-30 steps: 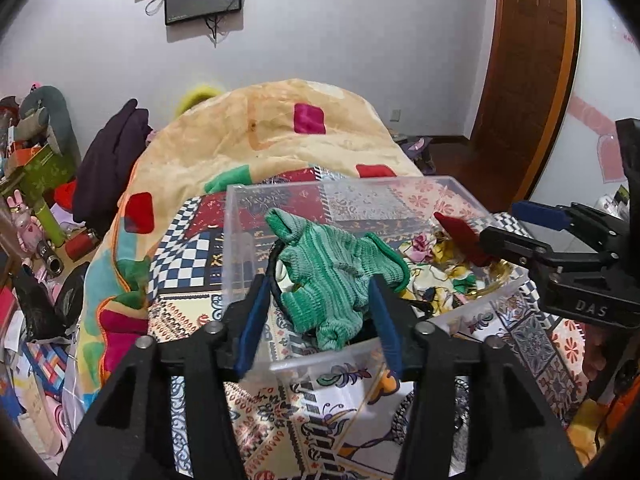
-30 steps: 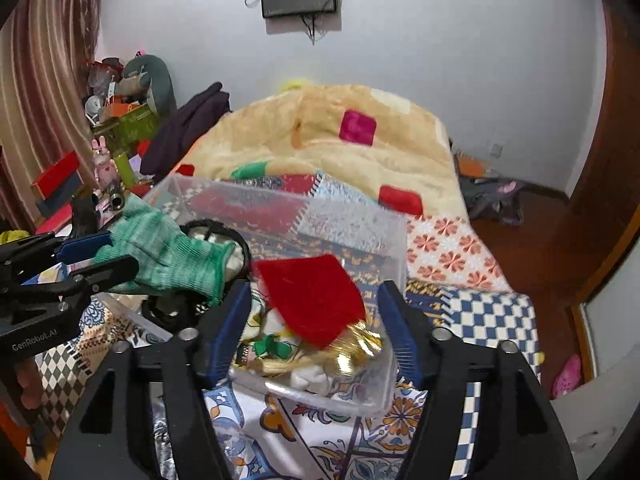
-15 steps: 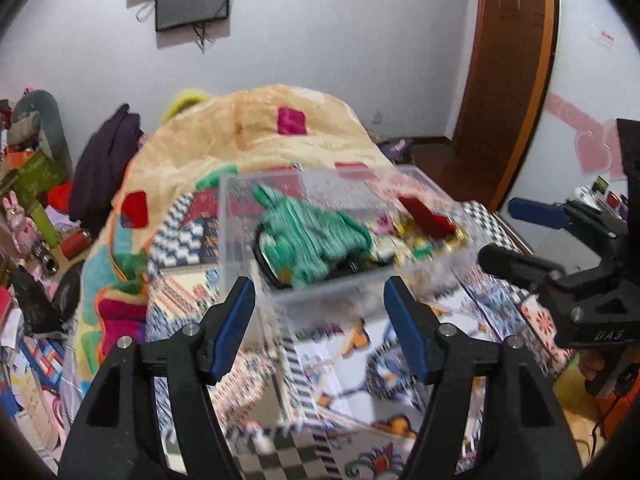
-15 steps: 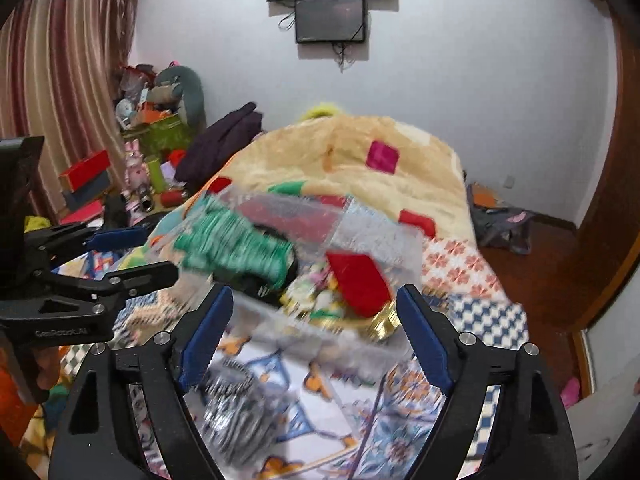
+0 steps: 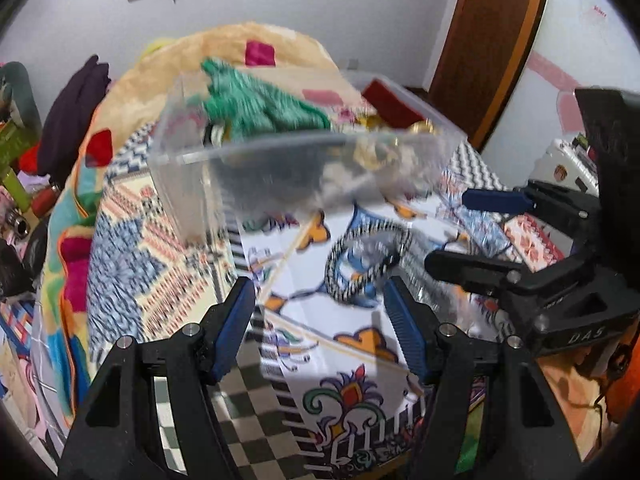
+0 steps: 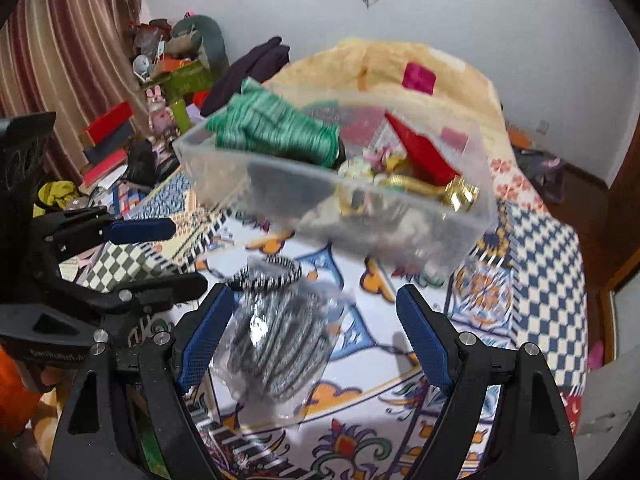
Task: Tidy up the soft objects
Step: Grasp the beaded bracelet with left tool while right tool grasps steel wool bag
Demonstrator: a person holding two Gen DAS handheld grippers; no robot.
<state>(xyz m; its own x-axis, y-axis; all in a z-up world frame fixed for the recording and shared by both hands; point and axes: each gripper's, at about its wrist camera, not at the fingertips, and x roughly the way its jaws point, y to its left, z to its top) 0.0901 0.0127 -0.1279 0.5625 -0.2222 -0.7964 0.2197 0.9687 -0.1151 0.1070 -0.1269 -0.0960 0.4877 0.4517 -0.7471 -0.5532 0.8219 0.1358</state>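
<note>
A clear plastic bin (image 5: 280,176) stands on the patterned bedspread and holds a green knitted piece (image 5: 256,104), a red cloth (image 5: 390,106) and gold trinkets. It also shows in the right wrist view (image 6: 360,216) with the green knit (image 6: 276,128). A black-and-white striped band (image 5: 366,266) lies on the bedspread in front of the bin, beside a clear bag of striped bands (image 6: 276,344). My left gripper (image 5: 320,312) is open and empty, near the band. My right gripper (image 6: 312,328) is open and empty above the bag.
A yellow quilt (image 6: 400,68) lies heaped behind the bin. Cluttered boxes, toys and a dark garment (image 6: 248,68) stand at the left. A wooden door (image 5: 492,36) is at the right. The bed edge drops to the floor at the right (image 6: 592,344).
Both grippers have opened wide and pulled back from the bin, leaving the green knit and red cloth inside. The striped band and bag have come into view.
</note>
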